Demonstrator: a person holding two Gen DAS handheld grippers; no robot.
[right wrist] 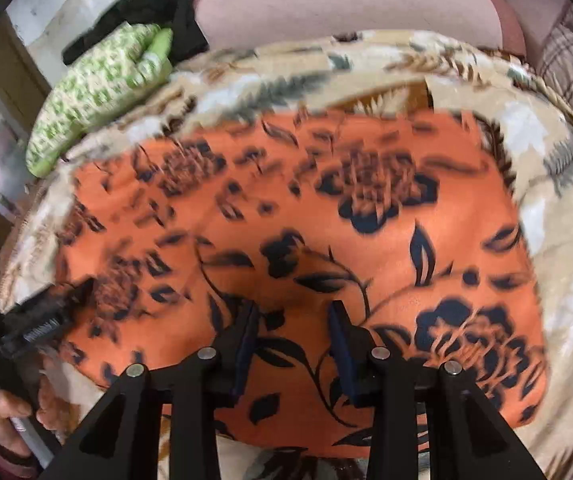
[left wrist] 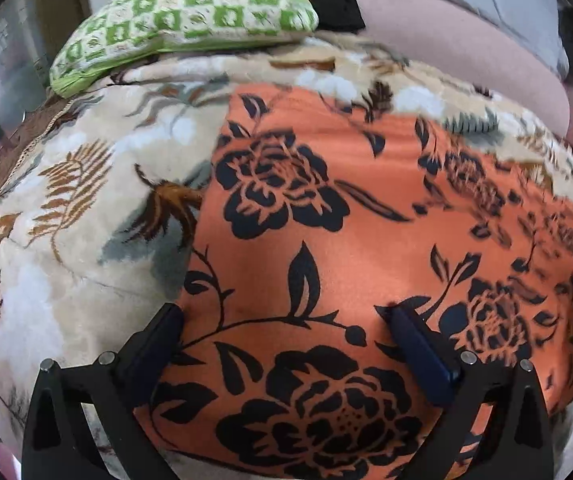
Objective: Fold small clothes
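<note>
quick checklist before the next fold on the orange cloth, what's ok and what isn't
1. Orange floral cloth spread flat on the blanket: ok.
2. Left gripper open over the cloth's near left edge: ok.
3. Right gripper open above the cloth: ok.
4. Either gripper gripping fabric: not ok, neither holds any.
5. Green checked item clear of the cloth: ok.
6. Near hem position under the fingers: cannot tell.

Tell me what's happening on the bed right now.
A person is working on an orange floral cloth spread flat on a beige patterned blanket. The left tool and right tool both hover open over its near edge, gripping nothing yet. A green checked bundle sits behind.
</note>
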